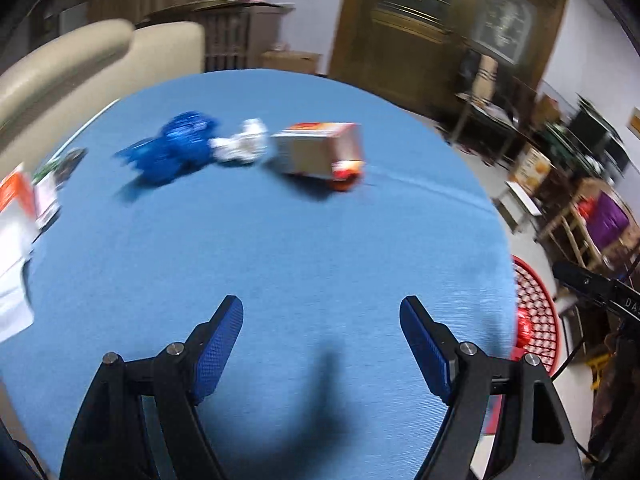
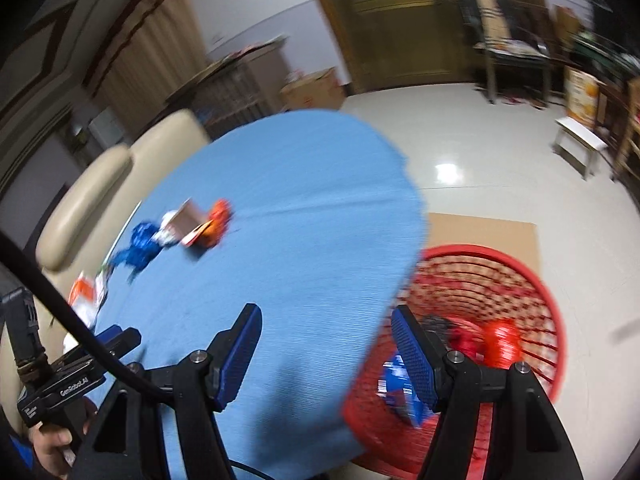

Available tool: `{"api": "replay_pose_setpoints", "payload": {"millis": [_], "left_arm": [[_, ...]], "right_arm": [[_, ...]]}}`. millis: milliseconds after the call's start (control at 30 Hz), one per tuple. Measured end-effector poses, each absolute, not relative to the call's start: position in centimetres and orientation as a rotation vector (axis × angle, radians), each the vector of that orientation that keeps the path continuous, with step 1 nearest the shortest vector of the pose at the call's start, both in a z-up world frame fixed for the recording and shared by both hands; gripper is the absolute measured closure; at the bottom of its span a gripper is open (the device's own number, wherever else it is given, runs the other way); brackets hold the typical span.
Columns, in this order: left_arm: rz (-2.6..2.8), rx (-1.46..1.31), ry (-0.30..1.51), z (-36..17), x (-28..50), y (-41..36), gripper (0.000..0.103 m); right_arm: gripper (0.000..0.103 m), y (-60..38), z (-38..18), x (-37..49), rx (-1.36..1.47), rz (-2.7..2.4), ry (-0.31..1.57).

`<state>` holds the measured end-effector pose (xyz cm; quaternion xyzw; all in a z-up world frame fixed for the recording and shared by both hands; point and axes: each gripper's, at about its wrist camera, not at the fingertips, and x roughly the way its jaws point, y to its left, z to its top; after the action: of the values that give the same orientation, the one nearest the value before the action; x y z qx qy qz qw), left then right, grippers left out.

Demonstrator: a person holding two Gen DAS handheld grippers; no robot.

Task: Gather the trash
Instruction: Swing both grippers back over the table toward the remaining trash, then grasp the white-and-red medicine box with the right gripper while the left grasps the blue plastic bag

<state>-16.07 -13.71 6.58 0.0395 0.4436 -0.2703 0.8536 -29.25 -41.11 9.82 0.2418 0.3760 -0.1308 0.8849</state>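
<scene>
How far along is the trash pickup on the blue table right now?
Partly done: the red basket on the floor already holds some red and blue wrappers. Nothing is in hand; the left tool and right tool are both open and empty. Still on the table: a blue wrapper, white crumpled paper and a carton.

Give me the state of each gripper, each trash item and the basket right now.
left gripper: open, empty
right gripper: open, empty
blue wrapper: crumpled, on table
white paper wad: crumpled, on table
carton: lying on its side
red basket: on floor, trash inside
</scene>
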Motion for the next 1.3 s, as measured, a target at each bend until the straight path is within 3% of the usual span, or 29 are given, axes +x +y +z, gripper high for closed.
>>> {"api": "replay_pose_setpoints", "payload": {"millis": [533,1033,1100,1300], "left_arm": [[-0.425,-0.031,0.957,5.3,-12.7,-6.2,0.022],[-0.374,-0.021,0.921,6.9,-6.2,-5.6,0.022],[-0.381,-0.021,0.907,7.4,-4.9,-6.0,0.022],[-0.39,-0.029,0.874,8.7,1.1,-8.3,0.022]], "right_arm": [[0.032,-29.8,11.5,-9.6,0.049,0.071,0.842],[0.033,-28.3,7.2,-1.0,-0.047,0.122,0.936],[0.052,-28.3,7.1,-0.9,-0.033,0.132,0.935],[0.054,-29.3,8.7,-2.5,0.067,0.126,0.878]]}}
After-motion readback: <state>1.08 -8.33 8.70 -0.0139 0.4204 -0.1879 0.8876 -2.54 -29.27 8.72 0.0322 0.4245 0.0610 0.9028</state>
